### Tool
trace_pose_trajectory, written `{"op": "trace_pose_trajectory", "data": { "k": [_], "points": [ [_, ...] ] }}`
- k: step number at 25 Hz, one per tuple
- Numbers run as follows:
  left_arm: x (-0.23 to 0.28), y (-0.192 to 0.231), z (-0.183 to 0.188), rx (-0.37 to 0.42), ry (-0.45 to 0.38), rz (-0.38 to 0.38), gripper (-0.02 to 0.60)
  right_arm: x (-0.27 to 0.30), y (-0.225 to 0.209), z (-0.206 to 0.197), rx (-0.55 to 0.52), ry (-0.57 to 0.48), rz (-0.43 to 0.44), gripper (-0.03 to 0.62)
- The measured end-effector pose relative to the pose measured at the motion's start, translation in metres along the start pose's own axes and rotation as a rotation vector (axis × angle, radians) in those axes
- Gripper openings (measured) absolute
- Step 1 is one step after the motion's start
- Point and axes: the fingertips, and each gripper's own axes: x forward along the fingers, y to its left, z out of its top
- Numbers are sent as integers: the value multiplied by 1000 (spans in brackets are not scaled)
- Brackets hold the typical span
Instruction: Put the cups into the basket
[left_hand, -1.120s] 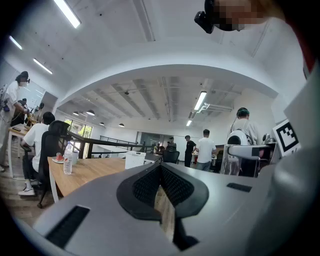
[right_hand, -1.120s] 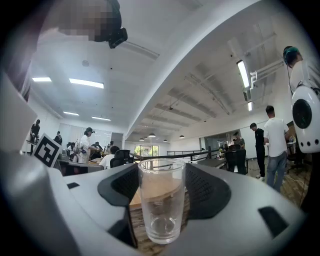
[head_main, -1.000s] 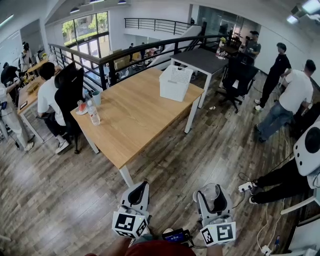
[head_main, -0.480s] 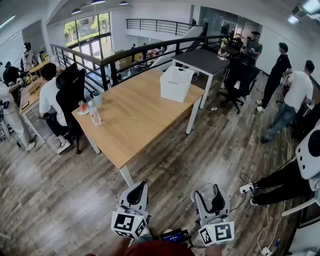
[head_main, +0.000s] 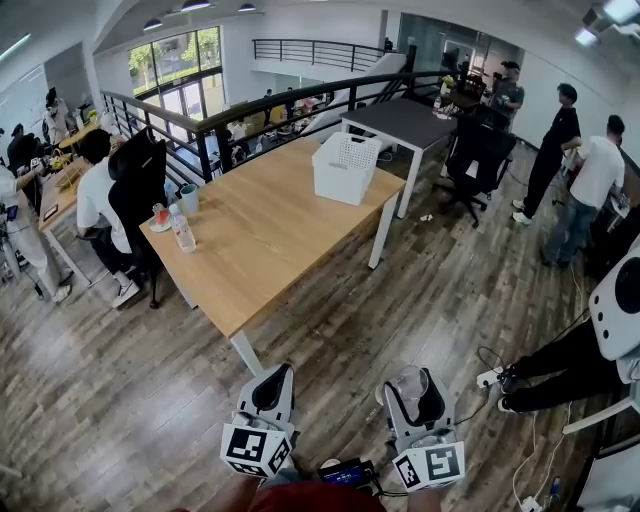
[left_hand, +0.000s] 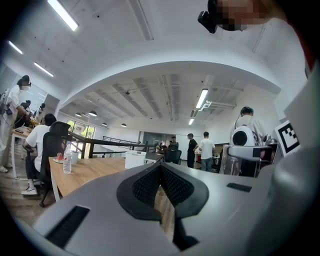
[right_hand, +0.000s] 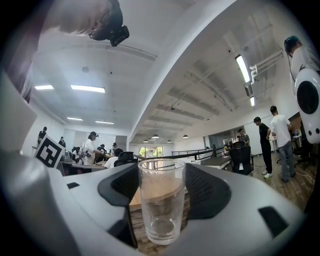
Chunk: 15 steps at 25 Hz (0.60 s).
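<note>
**Right gripper (head_main: 412, 392) carries a clear glass cup (right_hand: 161, 200), well apart from the basket (head_main: 345, 168)**

The right gripper's jaws stand wide, and their dark pads press on both sides of the empty, upright glass cup. Its rim rises just above the pads. In the head view this gripper hangs low over the wooden floor (head_main: 420, 290), with the cup at its tip.

The left gripper (head_main: 272, 385) hangs beside it over the same floor, jaws drawn together with nothing between them.

The white basket stands at the far end of a long wooden table (head_main: 270, 240), near the corner that meets a dark table (head_main: 405, 118). At the table's left end stand a clear bottle (head_main: 182, 228), a bluish mug (head_main: 189, 198) and a small red-filled cup (head_main: 160, 215). A seated person (head_main: 98, 195) is just beyond them, and several people (head_main: 560, 140) stand at the right
</note>
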Motion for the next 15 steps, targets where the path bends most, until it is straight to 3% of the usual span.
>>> {"op": "trace_pose_trajectory", "data": {
  "k": [15],
  "points": [
    [20, -41, -2, 7, -12, 24, 6, -10, -43, -5, -3, 21, 37, 285]
  ]
}}
